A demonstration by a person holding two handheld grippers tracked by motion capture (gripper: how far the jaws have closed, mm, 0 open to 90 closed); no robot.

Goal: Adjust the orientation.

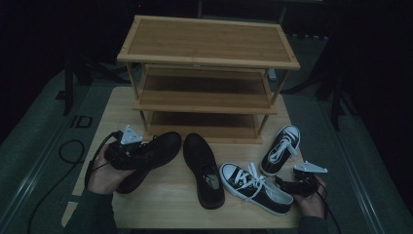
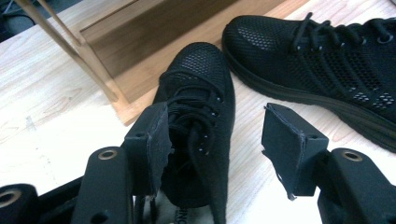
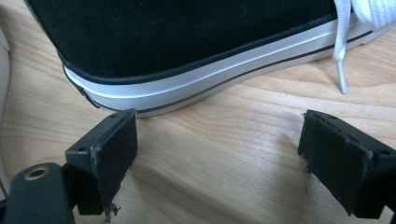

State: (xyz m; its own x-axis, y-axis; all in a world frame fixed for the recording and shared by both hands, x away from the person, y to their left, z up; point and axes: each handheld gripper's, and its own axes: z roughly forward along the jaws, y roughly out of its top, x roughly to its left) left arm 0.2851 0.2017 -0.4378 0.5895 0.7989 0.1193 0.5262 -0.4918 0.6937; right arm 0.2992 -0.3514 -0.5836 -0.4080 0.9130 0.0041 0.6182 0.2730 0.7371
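Jaws of both grippers apart: left gripper [image 2: 217,154] astride black mesh shoe [image 2: 201,121], right gripper [image 3: 219,161] over bare woodgrain.

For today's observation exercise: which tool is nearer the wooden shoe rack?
Left. The left tool sits over a black shoe just before the wooden shoe rack; the right tool is farther back.

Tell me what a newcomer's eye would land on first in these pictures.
The three-tier wooden shoe rack stands at the table's far side. Before it lie four shoes: two black mesh shoes at left and middle, two black-and-white canvas sneakers at right. The left gripper is open over one mesh shoe; the right gripper is open beside a sneaker.
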